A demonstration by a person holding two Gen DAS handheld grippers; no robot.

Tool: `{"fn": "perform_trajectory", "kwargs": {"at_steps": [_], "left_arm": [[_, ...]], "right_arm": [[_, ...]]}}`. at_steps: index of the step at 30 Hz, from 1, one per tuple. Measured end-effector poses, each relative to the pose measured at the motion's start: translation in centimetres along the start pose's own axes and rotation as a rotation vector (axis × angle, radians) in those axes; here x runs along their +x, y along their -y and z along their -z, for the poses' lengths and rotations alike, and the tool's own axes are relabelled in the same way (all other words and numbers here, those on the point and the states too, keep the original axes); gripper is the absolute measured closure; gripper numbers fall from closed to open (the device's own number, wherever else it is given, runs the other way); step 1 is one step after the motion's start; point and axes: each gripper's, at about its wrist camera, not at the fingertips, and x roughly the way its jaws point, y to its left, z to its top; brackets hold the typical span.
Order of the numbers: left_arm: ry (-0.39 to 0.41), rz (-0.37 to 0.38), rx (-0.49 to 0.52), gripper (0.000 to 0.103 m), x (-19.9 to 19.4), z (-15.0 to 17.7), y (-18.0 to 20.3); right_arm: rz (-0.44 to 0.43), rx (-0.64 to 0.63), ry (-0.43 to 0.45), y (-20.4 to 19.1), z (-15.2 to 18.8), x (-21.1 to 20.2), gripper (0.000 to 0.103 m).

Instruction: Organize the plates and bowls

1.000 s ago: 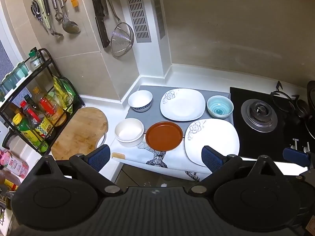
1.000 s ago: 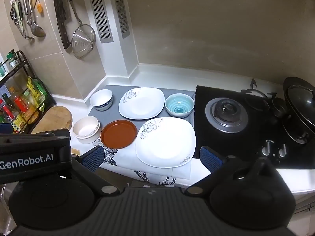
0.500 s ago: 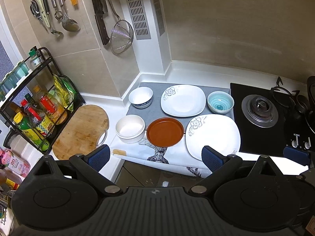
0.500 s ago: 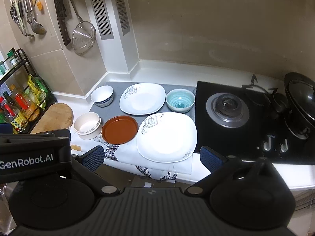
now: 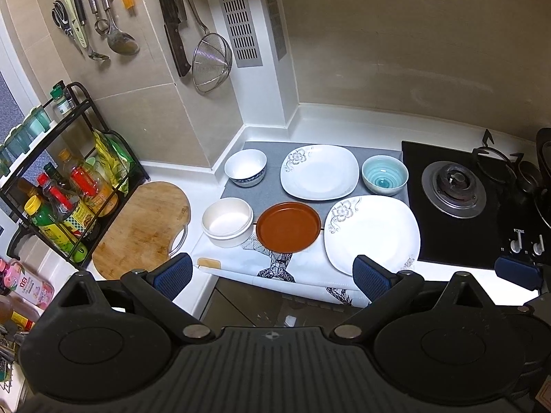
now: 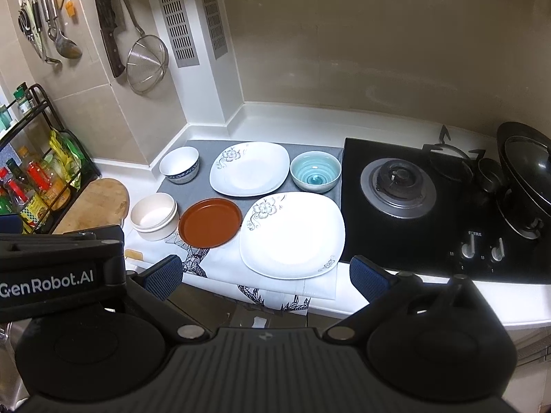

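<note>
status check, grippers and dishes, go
Left gripper and right gripper open, empty, short of counter. Plates and bowls spread out, unstacked. Nothing blocking.

I see a white countertop (image 5: 344, 120) in the corner. On it lie a grey mat (image 5: 272, 189), a patterned cloth (image 5: 275, 261), a round wooden cutting board (image 5: 144, 227), a black bottle rack (image 5: 69, 172) and a black gas hob (image 6: 430, 206).

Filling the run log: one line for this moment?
left gripper open, empty | right gripper open, empty | plates, bowls untouched on counter
</note>
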Motion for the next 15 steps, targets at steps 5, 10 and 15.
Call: {"fn": "perform_trajectory", "kwargs": {"at_steps": [5, 10, 15], "left_arm": [[-0.001, -0.004, -0.003, 0.003, 0.07, -0.05, 0.06], [-0.007, -0.010, 0.001, 0.003, 0.07, 0.16, 0.38], [-0.009, -0.009, 0.004, 0.003, 0.24, 0.34, 0.81]], "right_arm": [[0.000, -0.004, 0.004, 0.13, -0.08, -0.08, 0.000], [-0.005, -0.003, -0.005, 0.17, -0.21, 0.17, 0.000], [-0.006, 0.002, -0.011, 0.50, -0.05, 0.36, 0.000]]}}
